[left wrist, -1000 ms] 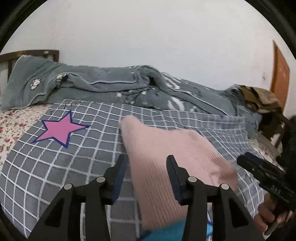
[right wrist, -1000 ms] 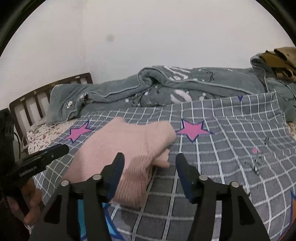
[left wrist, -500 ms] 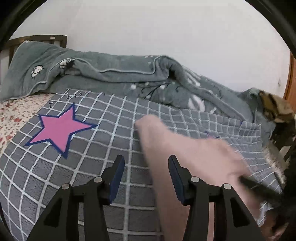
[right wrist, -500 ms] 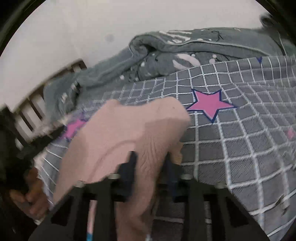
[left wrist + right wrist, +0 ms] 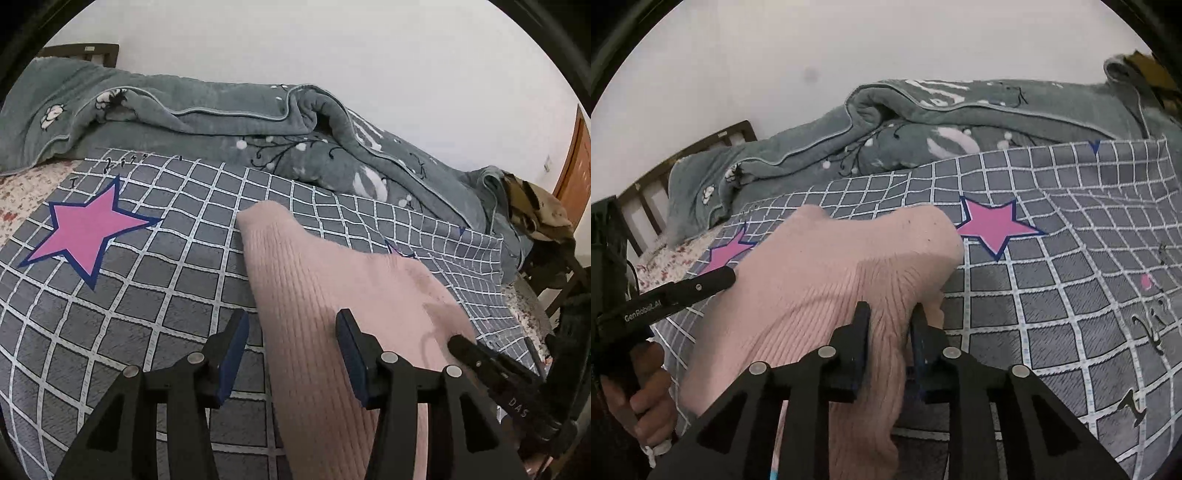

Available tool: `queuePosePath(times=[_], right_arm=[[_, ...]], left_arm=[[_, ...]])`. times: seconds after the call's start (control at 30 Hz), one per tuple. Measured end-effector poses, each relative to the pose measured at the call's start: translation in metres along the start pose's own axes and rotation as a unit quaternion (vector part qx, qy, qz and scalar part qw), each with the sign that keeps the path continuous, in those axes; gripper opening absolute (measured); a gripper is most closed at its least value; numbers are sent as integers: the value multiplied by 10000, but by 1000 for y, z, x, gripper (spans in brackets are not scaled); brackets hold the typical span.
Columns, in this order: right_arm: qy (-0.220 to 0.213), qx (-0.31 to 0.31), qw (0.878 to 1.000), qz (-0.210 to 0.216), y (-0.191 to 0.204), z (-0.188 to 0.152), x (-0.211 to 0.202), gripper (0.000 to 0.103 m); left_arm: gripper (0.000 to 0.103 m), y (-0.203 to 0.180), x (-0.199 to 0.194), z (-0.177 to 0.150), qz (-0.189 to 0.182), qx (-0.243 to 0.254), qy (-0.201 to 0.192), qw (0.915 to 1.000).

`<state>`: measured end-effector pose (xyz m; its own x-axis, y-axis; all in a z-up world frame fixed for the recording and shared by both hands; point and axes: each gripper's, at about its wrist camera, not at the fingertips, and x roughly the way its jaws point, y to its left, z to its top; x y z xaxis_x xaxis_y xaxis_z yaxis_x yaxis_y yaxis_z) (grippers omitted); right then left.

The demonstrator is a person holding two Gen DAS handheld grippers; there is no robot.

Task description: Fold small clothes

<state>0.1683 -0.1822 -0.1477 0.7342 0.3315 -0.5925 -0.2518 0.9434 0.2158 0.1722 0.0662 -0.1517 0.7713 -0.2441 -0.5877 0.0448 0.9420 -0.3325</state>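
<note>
right gripper [image 5: 891,326] pinches a fold of the pink knit garment [image 5: 827,280], jaws just easing slightly; left gripper [image 5: 291,349] half open, the garment's edge lying untouched between its fingers.

Pink ribbed knit garment [image 5: 325,325], small, lying on the grey checked bedspread [image 5: 155,295]. One rounded end points toward the rumpled blanket; the body runs back toward the cameras. In the right wrist view its near edge [image 5: 886,332] is bunched into vertical creases, raised off the bedspread, with a fold shadow across the middle.
</note>
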Motion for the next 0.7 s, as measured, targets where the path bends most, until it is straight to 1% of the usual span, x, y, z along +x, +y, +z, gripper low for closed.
queuePosePath(times=[0.07, 0.17, 0.2, 0.23, 0.27, 0.3, 0.33, 0.37, 0.47, 0.53, 0.7], right_arm=[[-77, -6, 10000, 43, 2, 4, -1, 27], [-332, -123, 9994, -64, 7, 13, -1, 34], [-396, -175, 9990, -76, 8, 15, -1, 38], [-404, -233, 9989, -81, 10, 16, 1, 40], [-316, -264, 9991, -102, 10, 16, 4, 42], [-159, -285, 9993, -178, 10, 16, 11, 42], [51, -284, 9990, -340, 10, 14, 20, 42], [159, -229, 9990, -343, 7, 9, 25, 42], [139, -111, 9996, -237, 0, 6, 25, 42], [127, -156, 9995, -256, -1, 4, 25, 42], [124, -133, 9994, -278, -3, 2, 25, 43]], left_arm=[[47, 0, 2, 0, -12, -36, 46, 10000], [47, 1, 5, 1, 8, -77, 104, 9999], [50, 1, 7, 1, 35, -72, 143, 9999], [51, 1, 9, 0, 89, -60, 163, 9998], [53, 0, 11, -1, 164, -23, 175, 9997], [54, 0, 12, -1, 231, 21, 195, 9995], [54, 0, 13, -2, 245, 49, 208, 9995], [54, 0, 14, -2, 254, 77, 219, 9994], [56, -1, 14, -3, 281, 143, 191, 9993], [59, -1, 15, -3, 303, 156, 182, 9993], [59, -1, 18, -3, 276, 135, 183, 9994]])
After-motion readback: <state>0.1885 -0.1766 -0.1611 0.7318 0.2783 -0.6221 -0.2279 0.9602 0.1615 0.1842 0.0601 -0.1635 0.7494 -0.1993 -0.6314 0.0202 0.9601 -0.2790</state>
